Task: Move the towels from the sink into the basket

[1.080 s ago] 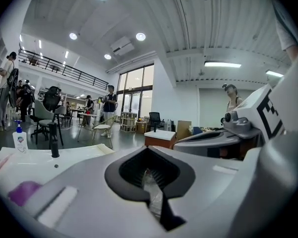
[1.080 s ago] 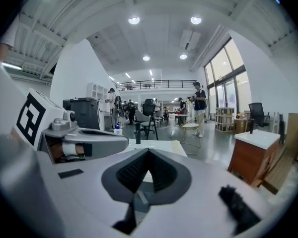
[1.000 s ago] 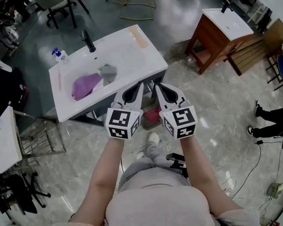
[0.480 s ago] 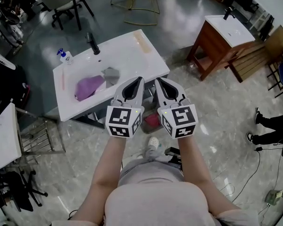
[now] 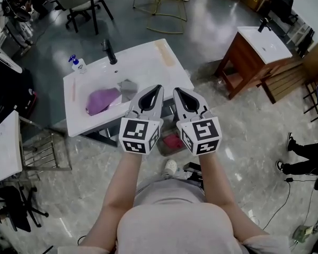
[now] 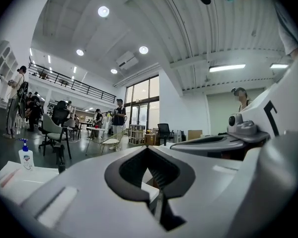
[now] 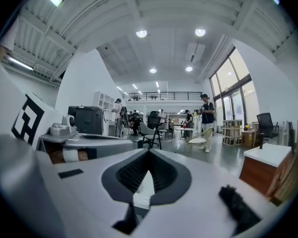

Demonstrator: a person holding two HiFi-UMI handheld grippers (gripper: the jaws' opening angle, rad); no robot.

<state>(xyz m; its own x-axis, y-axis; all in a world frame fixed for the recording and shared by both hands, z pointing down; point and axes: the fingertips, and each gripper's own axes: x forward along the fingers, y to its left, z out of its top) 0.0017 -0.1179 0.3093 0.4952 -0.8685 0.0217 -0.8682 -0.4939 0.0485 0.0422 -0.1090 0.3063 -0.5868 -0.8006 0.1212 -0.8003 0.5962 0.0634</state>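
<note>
Towels stay in the sink (image 5: 148,57), purple towel (image 5: 102,100) beside grey towel (image 5: 128,88). Left hand-held gripper (image 5: 158,89) and right hand-held gripper (image 5: 176,90) have risen slightly, jaws together and empty, so no grasp has begun.

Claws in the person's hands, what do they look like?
The left claw and right claw are white and pointed, each with a dark teardrop-shaped opening lined in black. Each carries a cube with black-and-white square markers at the back. The person wears a pale short-sleeved shirt.
</note>
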